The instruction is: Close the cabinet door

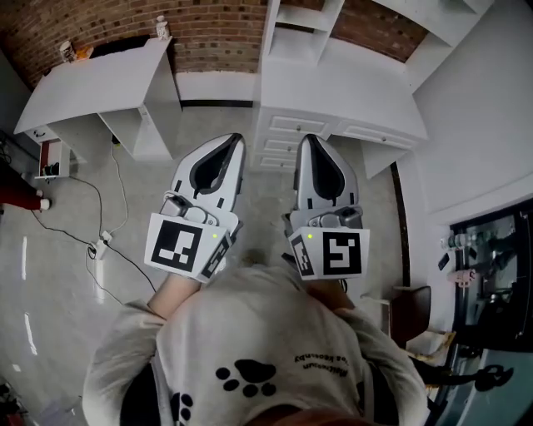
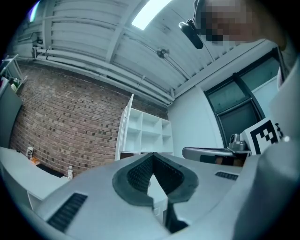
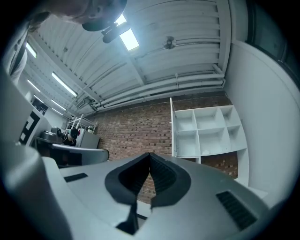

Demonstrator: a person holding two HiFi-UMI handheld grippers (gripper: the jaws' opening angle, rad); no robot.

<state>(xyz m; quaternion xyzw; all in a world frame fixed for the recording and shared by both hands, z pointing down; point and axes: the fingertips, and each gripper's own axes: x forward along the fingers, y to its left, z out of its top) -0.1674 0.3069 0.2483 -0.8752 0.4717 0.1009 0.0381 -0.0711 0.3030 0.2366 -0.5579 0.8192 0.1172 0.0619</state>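
Cabinet door [image 3: 172,127]: stood swung out and edge-on at the left side of the white shelf cabinet [image 3: 208,127], right of centre in the right gripper view, with the brick wall [image 3: 136,131] behind. Appeared likewise in the left gripper view, as a thin white edge just left of the open shelves, a little above the middle of the frame. Probably matched the upright white panel at top centre of the head view, though too warped there to be sure.

Left gripper [image 1: 236,141] and right gripper [image 1: 305,141]: lay side by side in the middle of the head view, tips aimed at the top of the frame, both well apart from the door. Had ribbed pads pressed together at the tips in each gripper view, with nothing pinched between them.

Below the shelves, at upper right of the head view: a white desk [image 1: 375,91] with drawers [image 1: 287,137]. At upper left: a second white desk [image 1: 92,87] with a bottle [image 1: 161,25] on it. At left: cables [image 1: 100,241] trailing over the grey floor [image 1: 67,308]. Along the bottom edge: a light shirt [image 1: 250,333] with a paw print.
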